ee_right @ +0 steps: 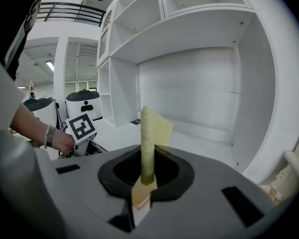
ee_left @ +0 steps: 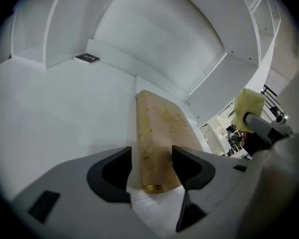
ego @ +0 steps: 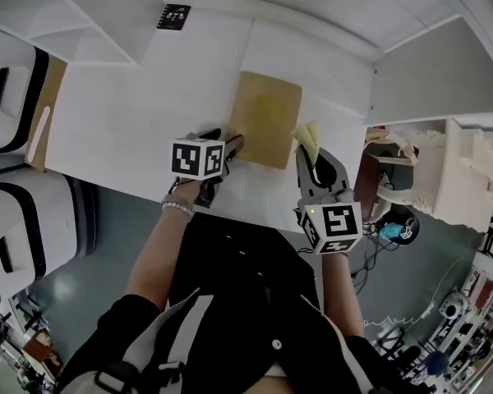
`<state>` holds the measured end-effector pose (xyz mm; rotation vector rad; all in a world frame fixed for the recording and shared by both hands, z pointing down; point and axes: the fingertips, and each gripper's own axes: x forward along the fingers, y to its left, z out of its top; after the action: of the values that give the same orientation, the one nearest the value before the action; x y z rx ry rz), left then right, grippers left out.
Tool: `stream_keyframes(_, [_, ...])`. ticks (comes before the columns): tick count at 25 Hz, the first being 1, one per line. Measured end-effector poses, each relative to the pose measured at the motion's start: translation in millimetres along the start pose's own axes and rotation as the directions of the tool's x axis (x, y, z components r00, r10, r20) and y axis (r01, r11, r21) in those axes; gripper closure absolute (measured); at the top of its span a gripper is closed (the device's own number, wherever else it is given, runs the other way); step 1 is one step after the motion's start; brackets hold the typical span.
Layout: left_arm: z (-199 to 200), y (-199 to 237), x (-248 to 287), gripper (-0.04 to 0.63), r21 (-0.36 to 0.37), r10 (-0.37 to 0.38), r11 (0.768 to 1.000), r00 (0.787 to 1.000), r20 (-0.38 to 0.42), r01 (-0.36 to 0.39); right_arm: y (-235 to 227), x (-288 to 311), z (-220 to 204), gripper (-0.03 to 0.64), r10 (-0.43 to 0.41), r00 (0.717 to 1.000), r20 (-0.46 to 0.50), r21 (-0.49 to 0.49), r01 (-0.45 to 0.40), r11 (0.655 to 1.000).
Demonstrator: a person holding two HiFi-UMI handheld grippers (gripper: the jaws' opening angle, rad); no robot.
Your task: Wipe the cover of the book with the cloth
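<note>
Right gripper (ego: 309, 161), pinching the cloth (ego: 308, 137), hovers beside the book (ego: 267, 117) near the table's (ego: 131, 113) front edge; my left gripper (ego: 232, 148) clamps the book's near corner, presumably steadying it for wiping.

Bright, even overhead light throughout. White desk surface (ego: 131, 113) near blown out at centre of head view. Faint soft shadow lay left of tan hardcover book (ee_left: 157, 133), lower centre of left gripper view. Heavy fisheye bend and black vignette at corners of both gripper views. Folded pale-yellow cloth (ee_right: 150, 133) sharp at centre; ceiling strip lamp (ee_right: 49, 65) glowed at left.
</note>
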<state>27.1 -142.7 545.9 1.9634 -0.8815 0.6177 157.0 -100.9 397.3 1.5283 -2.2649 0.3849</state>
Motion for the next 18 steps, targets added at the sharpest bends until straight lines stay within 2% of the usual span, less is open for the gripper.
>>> stream_keyframes(5, [-1, 1, 0, 0.352, -0.047, -0.014, 0.999, 1.000, -0.011, 0.014, -15, 21, -3, 0.581, 0.009, 0.999, -0.037, -0.053, -0.011, 0.999])
stream_keyframes(9, [-1, -4, 2, 0.384, -0.037, -0.003, 0.999, 1.000, -0.006, 0.003, -32, 43, -9, 0.581, 0.005, 0.997, -0.075, -0.139, -0.016, 0.990])
stream_keyframes(13, [-1, -7, 1, 0.402, -0.003, 0.019, 1.000, 1.000, 0.002, -0.019, -46, 67, -10, 0.581, 0.001, 0.994, -0.112, -0.267, -0.031, 0.963])
stream_keyframes(18, [-1, -6, 0, 0.402, -0.004, 0.030, 1.000, 1.000, 0.003, -0.030, -64, 101, -13, 0.581, -0.031, 0.980, -0.195, -0.392, -0.049, 0.919])
